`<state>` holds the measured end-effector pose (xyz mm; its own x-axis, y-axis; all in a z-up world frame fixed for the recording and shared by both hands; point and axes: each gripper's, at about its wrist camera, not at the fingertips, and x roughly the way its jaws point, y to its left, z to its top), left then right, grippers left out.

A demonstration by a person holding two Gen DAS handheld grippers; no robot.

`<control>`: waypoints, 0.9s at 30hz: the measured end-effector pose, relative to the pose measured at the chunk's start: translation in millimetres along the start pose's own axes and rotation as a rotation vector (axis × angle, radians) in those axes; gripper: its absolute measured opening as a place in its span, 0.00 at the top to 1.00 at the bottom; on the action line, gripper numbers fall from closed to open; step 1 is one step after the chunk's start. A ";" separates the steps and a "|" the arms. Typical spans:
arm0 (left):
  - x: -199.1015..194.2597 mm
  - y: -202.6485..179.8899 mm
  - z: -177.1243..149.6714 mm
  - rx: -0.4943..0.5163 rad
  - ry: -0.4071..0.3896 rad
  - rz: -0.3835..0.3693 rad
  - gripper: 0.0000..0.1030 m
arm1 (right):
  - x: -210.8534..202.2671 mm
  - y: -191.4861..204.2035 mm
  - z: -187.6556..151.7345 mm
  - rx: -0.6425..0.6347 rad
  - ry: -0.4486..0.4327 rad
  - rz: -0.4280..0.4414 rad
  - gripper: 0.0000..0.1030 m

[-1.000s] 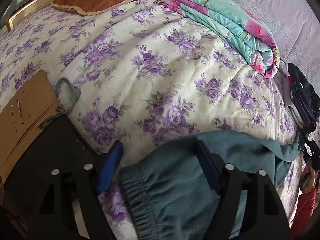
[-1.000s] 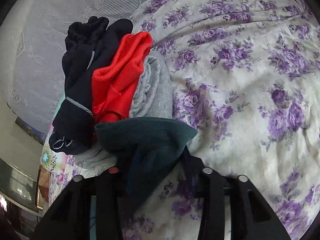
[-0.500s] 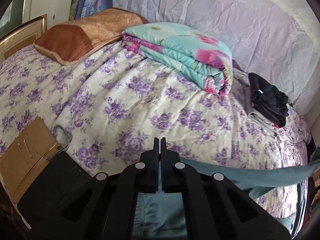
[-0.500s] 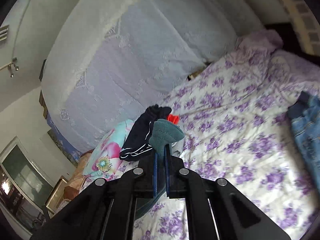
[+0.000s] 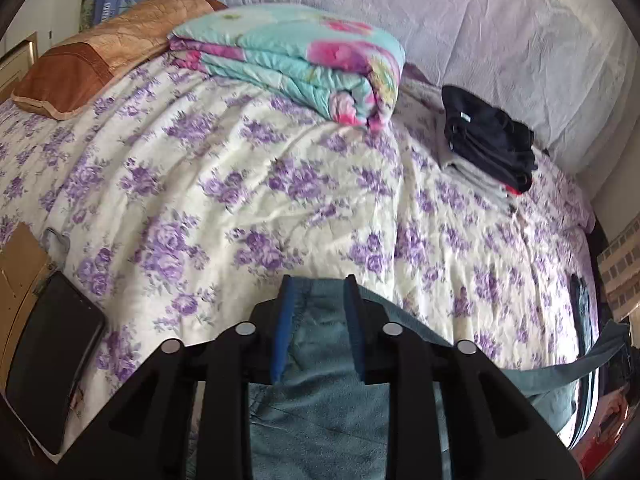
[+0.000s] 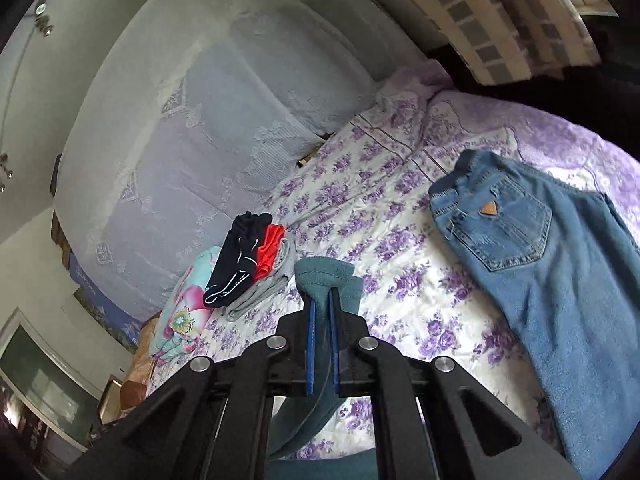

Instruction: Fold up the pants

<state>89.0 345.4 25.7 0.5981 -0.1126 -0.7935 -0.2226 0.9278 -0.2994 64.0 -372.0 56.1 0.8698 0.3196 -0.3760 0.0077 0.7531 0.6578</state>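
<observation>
The teal fleece pants (image 5: 320,392) hang below my left gripper (image 5: 318,292), whose blue pads stand a little apart with the waistband between them, so the jaws look open. One teal leg stretches off to the right (image 5: 560,372). My right gripper (image 6: 322,300) is shut on the cuffed end of the teal pants (image 6: 326,274), held up above the bed. The rest of the leg hangs under the gripper (image 6: 304,420).
The bed has a purple-flowered cover (image 5: 248,184). A folded floral quilt (image 5: 296,60), a brown pillow (image 5: 92,64) and a stack of folded clothes (image 5: 488,148) lie at the back. Blue jeans (image 6: 540,260) lie spread at the right. A black tablet (image 5: 52,356) and cardboard (image 5: 16,280) sit at the left edge.
Both grippers rose from the bed with the teal pants. The left gripper, shut half a second ago, now has its pads apart. The right stays shut on the cuff.
</observation>
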 end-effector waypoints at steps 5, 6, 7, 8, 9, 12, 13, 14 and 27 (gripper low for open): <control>30.4 1.1 4.8 0.030 0.036 0.081 0.45 | 2.9 -6.8 -7.2 0.022 0.017 0.021 0.94; 36.0 5.3 5.7 0.018 0.050 0.077 0.45 | 3.1 -7.0 -8.2 0.022 0.018 0.022 0.94; 41.9 8.1 5.9 0.014 0.073 0.059 0.45 | 2.8 -6.7 -7.8 0.021 0.016 0.023 0.94; 48.3 10.2 5.1 0.014 0.100 0.038 0.45 | 2.9 -6.6 -7.5 0.021 0.016 0.024 0.94; 54.3 11.0 3.5 0.013 0.119 0.032 0.46 | 3.4 -7.1 -7.6 0.023 0.016 0.026 0.94; 68.7 4.9 -2.2 0.050 0.140 0.040 0.72 | 3.3 -7.8 -8.3 0.029 0.017 0.029 0.94; 69.6 3.3 -3.2 0.056 0.132 0.050 0.77 | 2.2 -7.7 -8.8 0.030 0.017 0.030 0.94; 66.4 3.1 -3.4 0.050 0.109 0.047 0.80 | 0.2 -7.5 -9.1 0.029 0.015 0.028 0.94; -81.7 47.3 8.7 -0.140 -0.285 -0.076 0.88 | -29.6 -14.4 -13.2 0.035 -0.021 -0.054 0.94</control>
<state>36.3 401.6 81.0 0.8043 -0.0573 -0.5914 -0.2607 0.8604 -0.4378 31.6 -384.7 49.1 0.8780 0.2665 -0.3976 0.0715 0.7483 0.6595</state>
